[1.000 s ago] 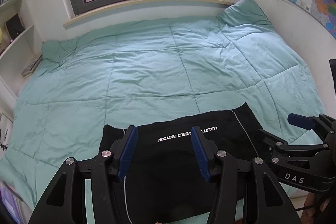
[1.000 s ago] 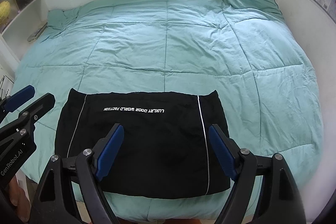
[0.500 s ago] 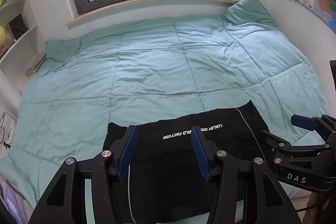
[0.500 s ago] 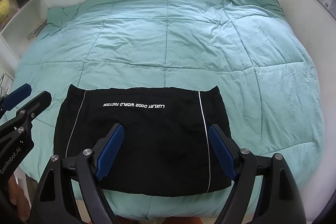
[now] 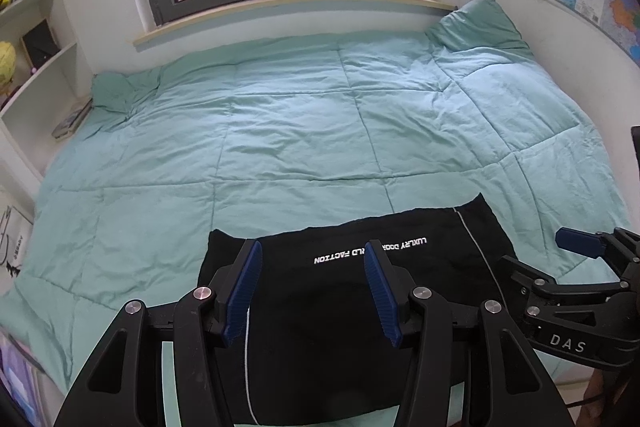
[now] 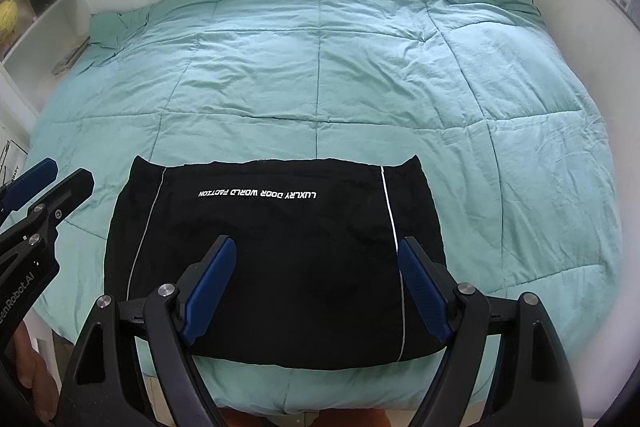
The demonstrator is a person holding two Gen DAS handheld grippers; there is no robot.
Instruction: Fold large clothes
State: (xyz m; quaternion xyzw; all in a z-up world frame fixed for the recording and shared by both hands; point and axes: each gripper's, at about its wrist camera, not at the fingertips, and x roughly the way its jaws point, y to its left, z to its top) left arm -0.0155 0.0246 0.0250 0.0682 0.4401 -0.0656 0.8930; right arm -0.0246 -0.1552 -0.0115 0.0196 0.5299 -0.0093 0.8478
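On the near edge of the bed (image 6: 320, 67), folded black garment (image 6: 276, 259) lying flat, left gripper (image 5: 312, 291) and right gripper (image 6: 316, 291) above it, fingers spread wide, holding nothing, bookshelf (image 5: 36, 39) left of bed.

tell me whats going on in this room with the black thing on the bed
A person holds a pair of tongs in each hand over a black garment with white side stripes and white lettering. It lies folded into a flat rectangle at the near edge of a bed covered by a teal quilted duvet. The left tongs and right tongs are both open and grip nothing; they hover above the cloth.
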